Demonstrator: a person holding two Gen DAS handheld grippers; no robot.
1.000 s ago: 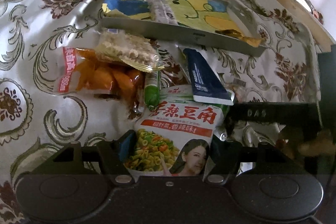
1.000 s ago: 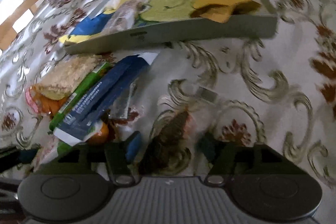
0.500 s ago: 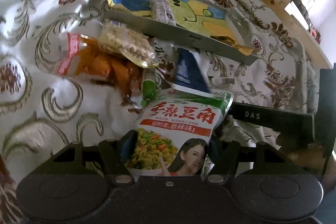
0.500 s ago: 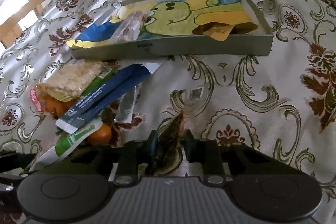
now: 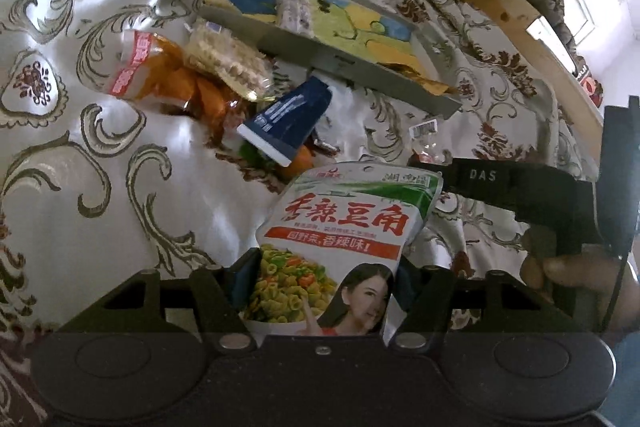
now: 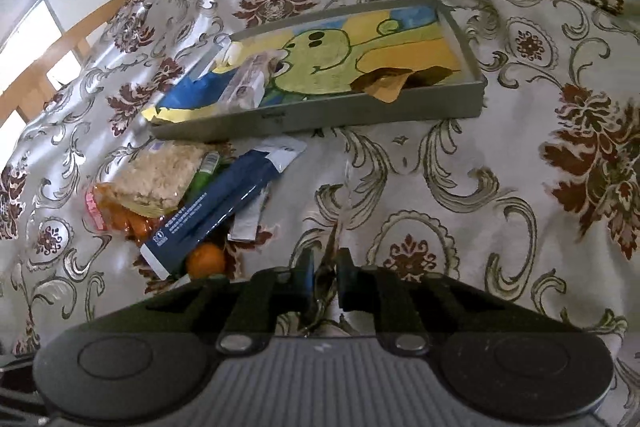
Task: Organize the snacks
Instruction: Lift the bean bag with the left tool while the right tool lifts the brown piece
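My left gripper [image 5: 320, 267] is shut on a red, white and green snack bag [image 5: 344, 239] and holds it above the cloth. My right gripper [image 6: 323, 267] is shut on a thin clear snack packet [image 6: 334, 227], seen edge-on and lifted off the cloth. A grey tray [image 6: 320, 115] with a cartoon lining lies beyond, holding a pale wrapped snack [image 6: 248, 83] and a brown packet [image 6: 384, 83]. The tray shows in the left wrist view [image 5: 332, 61] too.
A pile of snacks lies left of the tray's front: a dark blue packet [image 6: 216, 211], a rice cracker bag [image 6: 156, 179], an orange snack bag [image 5: 160, 79], a small orange [image 6: 206, 259]. A wooden bed frame [image 5: 528, 27] runs behind. Patterned cloth [image 6: 480, 207] covers everything.
My left gripper has lifted the snack bag off the pile and pulled back. My right gripper has closed on the thin packet and raised it off the cloth.
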